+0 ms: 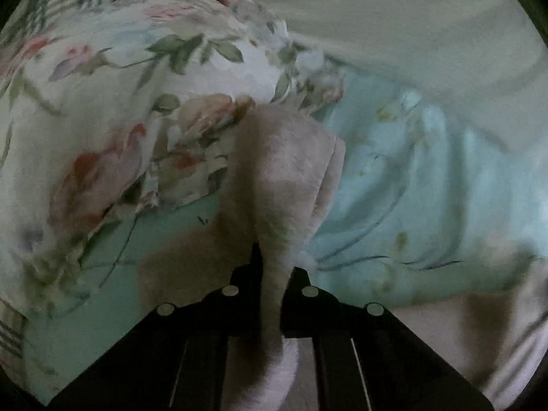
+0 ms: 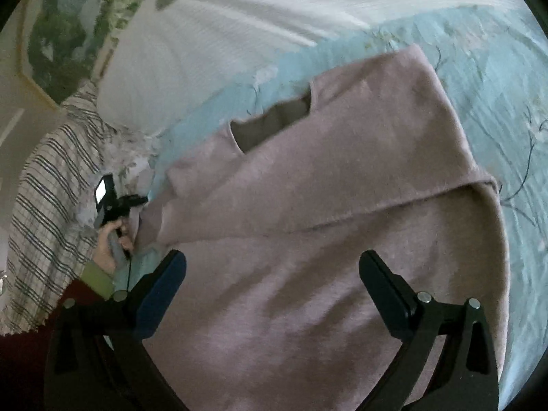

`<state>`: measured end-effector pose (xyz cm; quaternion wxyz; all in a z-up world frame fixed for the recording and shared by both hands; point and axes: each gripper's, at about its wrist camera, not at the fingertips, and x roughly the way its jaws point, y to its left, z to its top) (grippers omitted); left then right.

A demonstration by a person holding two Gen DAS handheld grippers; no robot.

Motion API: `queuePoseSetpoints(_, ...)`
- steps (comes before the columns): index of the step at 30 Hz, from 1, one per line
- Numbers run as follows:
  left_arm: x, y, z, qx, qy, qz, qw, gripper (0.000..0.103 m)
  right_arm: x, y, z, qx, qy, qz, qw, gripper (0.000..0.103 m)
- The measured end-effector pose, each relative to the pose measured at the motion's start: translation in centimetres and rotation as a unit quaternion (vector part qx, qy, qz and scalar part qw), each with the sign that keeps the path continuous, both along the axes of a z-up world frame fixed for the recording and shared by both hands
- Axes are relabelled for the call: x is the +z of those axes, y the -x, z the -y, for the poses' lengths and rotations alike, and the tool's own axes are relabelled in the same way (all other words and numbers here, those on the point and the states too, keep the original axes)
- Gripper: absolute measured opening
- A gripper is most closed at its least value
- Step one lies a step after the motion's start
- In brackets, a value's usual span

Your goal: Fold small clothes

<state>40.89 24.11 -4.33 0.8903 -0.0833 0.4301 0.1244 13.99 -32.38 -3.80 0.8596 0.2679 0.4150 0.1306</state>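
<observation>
A fuzzy pale pink garment [image 2: 325,188] lies spread on the light blue bedsheet [image 2: 496,85], with its neck opening toward the top left of the right wrist view and one edge folded over. My right gripper [image 2: 274,260] hovers over its lower part, open, with nothing pinched between the fingers. In the left wrist view my left gripper [image 1: 274,263] is shut on a bunched fold of the pink garment [image 1: 284,157], which rises between the jaws. The left gripper [image 2: 113,205] also shows at the garment's left edge, held by a hand [image 2: 106,246].
A floral quilt [image 1: 120,102] is heaped at the left of the bedsheet [image 1: 411,188]. A white pillow [image 2: 222,34] lies beyond the garment. A striped cloth [image 2: 44,205] hangs at the bed's left side. A green cuff [image 2: 97,279] covers the wrist.
</observation>
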Motion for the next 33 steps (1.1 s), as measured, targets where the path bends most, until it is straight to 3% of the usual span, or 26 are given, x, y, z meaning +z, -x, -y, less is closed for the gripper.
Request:
queuePoseSetpoints(2, 1.5, 2.1, 0.3, -0.014, 0.040, 0.032, 0.9986, 0.004, 0.0, 0.0, 0.2, -0.003, -0.002, -0.005, 1.000, 0.077)
queuePoseSetpoints(6, 4.4, 6.0, 2.8, -0.054, 0.093, 0.084, 0.9906, 0.004, -0.1, 0.3, 0.0, 0.003, -0.003, -0.014, 1.000, 0.062)
queuePoseSetpoints(10, 7.6, 9.4, 8.8, -0.117, 0.140, 0.125, 0.9753, 0.004, 0.4, 1.0, 0.2, 0.002, -0.007, -0.003, 1.000, 0.062)
queuePoseSetpoints(14, 9.5, 12.1, 18.2, -0.209, 0.175, 0.145, 0.9512, 0.004, 0.6, 1.5, 1.2, -0.012, -0.010, 0.001, 1.000, 0.062)
queuePoseSetpoints(17, 9.1, 13.3, 25.9, -0.280, 0.166, 0.138, 0.9353, 0.005, 0.8, 1.9, 2.3, -0.027, -0.013, 0.006, 1.000, 0.062)
queuePoseSetpoints(20, 6.8, 13.3, 32.6, -0.331, 0.141, 0.109, 0.9269, 0.005, 1.0, 2.3, 3.5, -0.041, -0.015, 0.009, 0.999, 0.062)
queuePoseSetpoints(25, 1.8, 13.4, 39.6, -0.366, 0.094, 0.063, 0.9236, 0.007, 1.0, 2.8, 5.7, -0.063, -0.018, 0.013, 0.998, 0.062)
queuePoseSetpoints(27, -0.1, 12.8, 40.2, -0.376, 0.086, 0.036, 0.9217, 0.013, 0.9, 2.7, 6.5, -0.071, -0.019, 0.011, 0.997, 0.062)
queuePoseSetpoints(28, -0.8, 12.2, 40.4, -0.377, 0.084, 0.024, 0.9220, 0.021, 0.9, 2.6, 6.8, -0.075, -0.021, 0.011, 0.997, 0.062)
queuePoseSetpoints(30, -1.9, 12.7, 40.4, -0.381, 0.082, -0.002, 0.9209, 0.046, 0.8, 2.0, 7.1, -0.077, -0.024, 0.013, 0.997, 0.062)
queuePoseSetpoints(31, -2.1, 13.1, 40.2, -0.381, 0.082, -0.007, 0.9211, 0.064, 0.8, 1.7, 7.2, -0.075, -0.024, 0.014, 0.997, 0.062)
queuePoseSetpoints(33, -1.6, 14.6, 39.1, -0.380, 0.080, 0.001, 0.9215, 0.070, 0.8, 0.6, 6.9, -0.068, -0.027, 0.016, 0.997, 0.062)
